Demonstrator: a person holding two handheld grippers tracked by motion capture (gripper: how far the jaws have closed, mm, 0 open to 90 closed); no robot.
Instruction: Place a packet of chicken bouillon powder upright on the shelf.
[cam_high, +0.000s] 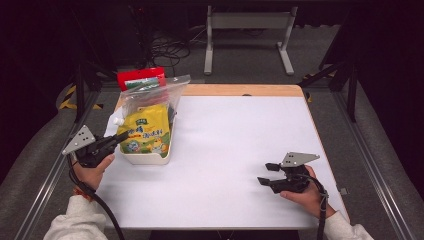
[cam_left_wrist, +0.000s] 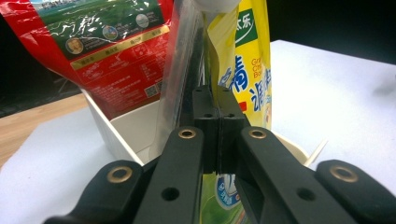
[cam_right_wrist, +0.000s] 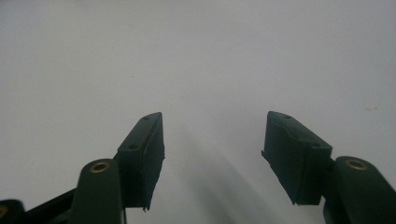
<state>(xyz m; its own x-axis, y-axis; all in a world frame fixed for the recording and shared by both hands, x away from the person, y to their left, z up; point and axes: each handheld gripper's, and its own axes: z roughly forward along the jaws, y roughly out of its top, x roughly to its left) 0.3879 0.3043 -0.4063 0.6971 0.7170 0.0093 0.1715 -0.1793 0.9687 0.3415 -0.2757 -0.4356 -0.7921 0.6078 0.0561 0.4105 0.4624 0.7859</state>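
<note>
Black jaws of the right gripper (cam_high: 270, 173) stood apart with nothing between them, held low over the white table (cam_high: 235, 150) at about 5 o'clock in the high view. In the right gripper view the two pads (cam_right_wrist: 142, 158) pointed across bare white surface. The right hand (cam_high: 305, 195) gripped the tool from behind, with its grey plate on top.

At about 8 o'clock in the high view, the left hand (cam_high: 92, 172) held the left gripper (cam_high: 121, 136), whose tip reached the near left edge of the yellow pouch (cam_high: 145, 132). In the left gripper view the jaws were pressed together on that pouch's edge, beside a sheet of clear plastic.

The pouch stood tilted in a white tray (cam_high: 147, 157) at about 9 o'clock, its white cap (cam_high: 118, 121) toward the upper left. A clear bag (cam_high: 155, 92) leaned behind it in the same tray.

Farther back, at about 10 o'clock, a red pack (cam_high: 141, 78) rose above the clear bag; the left gripper view showed it standing against the tray's far wall (cam_left_wrist: 126, 128).

A wooden table edge (cam_high: 240, 90) ran along 12 o'clock, and a grey frame (cam_high: 247, 30) stood on the floor beyond.
</note>
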